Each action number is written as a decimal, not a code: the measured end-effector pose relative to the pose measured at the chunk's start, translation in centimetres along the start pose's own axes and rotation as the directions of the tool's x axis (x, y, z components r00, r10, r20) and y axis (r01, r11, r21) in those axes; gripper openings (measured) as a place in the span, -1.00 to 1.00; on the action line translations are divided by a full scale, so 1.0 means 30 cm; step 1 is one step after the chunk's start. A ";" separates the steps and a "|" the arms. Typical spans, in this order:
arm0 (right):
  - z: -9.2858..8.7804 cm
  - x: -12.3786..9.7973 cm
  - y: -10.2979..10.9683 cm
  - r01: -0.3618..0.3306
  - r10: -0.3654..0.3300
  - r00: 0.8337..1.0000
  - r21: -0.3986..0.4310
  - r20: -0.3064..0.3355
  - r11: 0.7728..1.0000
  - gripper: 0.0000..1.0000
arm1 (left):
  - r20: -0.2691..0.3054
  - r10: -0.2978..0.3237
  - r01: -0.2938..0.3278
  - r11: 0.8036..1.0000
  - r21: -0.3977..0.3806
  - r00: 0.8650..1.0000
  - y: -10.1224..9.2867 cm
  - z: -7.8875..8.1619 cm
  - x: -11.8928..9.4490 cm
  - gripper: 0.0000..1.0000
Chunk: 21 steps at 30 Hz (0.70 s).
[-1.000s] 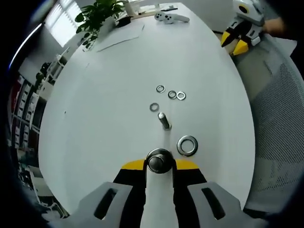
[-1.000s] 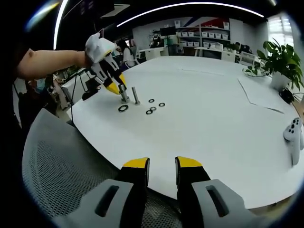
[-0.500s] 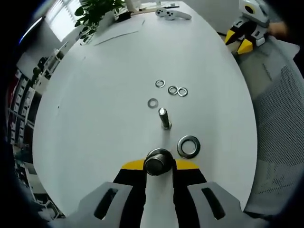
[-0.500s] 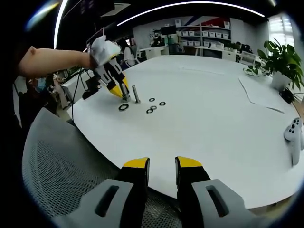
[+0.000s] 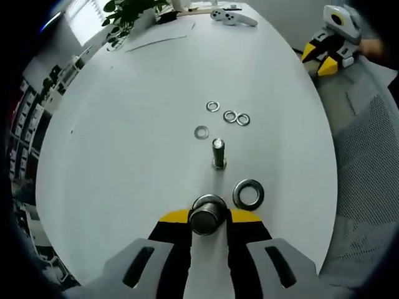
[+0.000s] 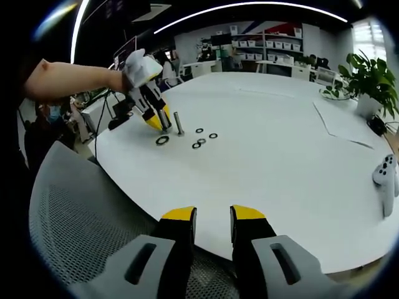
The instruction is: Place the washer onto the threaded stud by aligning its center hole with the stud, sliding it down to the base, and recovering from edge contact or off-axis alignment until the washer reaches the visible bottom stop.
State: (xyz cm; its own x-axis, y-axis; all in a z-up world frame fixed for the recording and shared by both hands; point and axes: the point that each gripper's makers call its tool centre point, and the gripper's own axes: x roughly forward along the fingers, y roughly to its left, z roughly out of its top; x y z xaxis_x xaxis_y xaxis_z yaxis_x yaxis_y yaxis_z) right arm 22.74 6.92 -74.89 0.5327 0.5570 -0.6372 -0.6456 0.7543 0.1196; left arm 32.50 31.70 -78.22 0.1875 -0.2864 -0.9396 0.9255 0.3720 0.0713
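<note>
Washer (image 5: 248,194), the big dark one, lies flat on the white counter (image 5: 137,124), just right of the left claw (image 5: 209,216) tips and close to the counter's near edge. Loads of bare counter off to the left and further out. The left claw is clamped on a stud (image 5: 208,214), a metal cylinder seen end-on between the yellow tips. A second stud (image 5: 217,153) stands upright just beyond it, shiny with a threaded lower part, nothing on it. Past that, four small washers (image 5: 230,116) lie flat: one alone near the standing stud, three in a loose row, two of them touching.

In the right gripper view the left claw (image 6: 158,120) sits at the counter's far left edge, right beside the upright stud (image 6: 179,123), with a bare arm (image 6: 68,81) behind it. The right claw (image 6: 213,215) hangs off the counter's near edge over a grey mesh chair (image 6: 81,218), tips slightly apart, holding nothing. A white game controller (image 6: 388,180), a sheet of paper (image 6: 346,124) and a potted plant (image 6: 368,78) sit well away on the far side.
</note>
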 end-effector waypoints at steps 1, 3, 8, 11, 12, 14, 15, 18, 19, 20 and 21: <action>0.001 0.000 0.000 0.000 0.000 1.000 0.000 0.001 1.000 -0.51 | -0.011 0.000 0.000 1.000 -0.026 1.000 0.000 -0.007 -0.001 -0.61; 0.002 0.000 0.000 0.000 0.000 1.000 0.000 0.004 1.000 -0.51 | -0.031 0.002 -0.002 1.000 0.027 1.000 0.005 -0.022 -0.014 -0.60; 0.003 0.000 0.000 -0.001 0.001 1.000 -0.001 0.006 1.000 -0.51 | 0.004 0.029 -0.028 0.999 -0.045 1.000 0.014 -0.036 -0.042 -0.44; 0.004 0.000 0.000 -0.001 0.001 1.000 -0.002 0.007 1.000 -0.51 | 0.033 0.047 -0.045 0.997 -0.066 0.998 0.015 -0.041 -0.072 -0.40; 0.004 0.000 0.000 0.000 0.000 1.000 -0.001 0.007 1.000 -0.51 | 0.042 0.053 -0.050 0.996 -0.076 0.998 0.014 -0.041 -0.079 -0.41; 0.004 0.000 0.000 0.000 0.000 1.000 -0.001 0.007 1.000 -0.51 | 0.065 0.063 -0.057 0.994 -0.094 0.996 0.009 -0.036 -0.093 -0.39; 0.004 0.000 0.000 0.000 0.000 1.000 -0.001 0.008 1.000 -0.51 | 0.084 0.072 -0.062 0.992 -0.109 0.994 0.003 -0.031 -0.104 -0.37; 0.005 0.000 0.000 0.001 -0.001 1.000 0.001 0.011 1.000 -0.51 | 0.140 0.076 -0.054 0.986 -0.159 0.987 -0.031 -0.007 -0.126 -0.25; 0.005 0.000 0.000 0.001 -0.001 1.000 0.000 0.011 1.000 -0.51 | 0.150 0.073 -0.048 0.985 -0.165 0.986 -0.050 -0.003 -0.134 -0.20; 0.005 0.001 0.001 -0.001 0.001 1.000 0.000 0.010 1.000 -0.51 | 0.155 0.074 -0.049 0.986 -0.161 0.985 -0.061 -0.002 -0.139 -0.17; 0.004 0.001 0.001 -0.001 0.001 1.000 -0.001 0.009 1.000 -0.51 | 0.156 0.077 -0.053 0.986 -0.156 0.985 -0.065 -0.006 -0.139 -0.18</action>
State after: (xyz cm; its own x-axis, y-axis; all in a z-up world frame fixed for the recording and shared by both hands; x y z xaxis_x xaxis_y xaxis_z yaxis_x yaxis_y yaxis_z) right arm 22.81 7.01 -74.80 0.5369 0.5605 -0.6306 -0.6467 0.7534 0.1190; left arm 29.85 32.32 -74.49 0.3074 -0.3910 -0.8675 0.8515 0.5200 0.0674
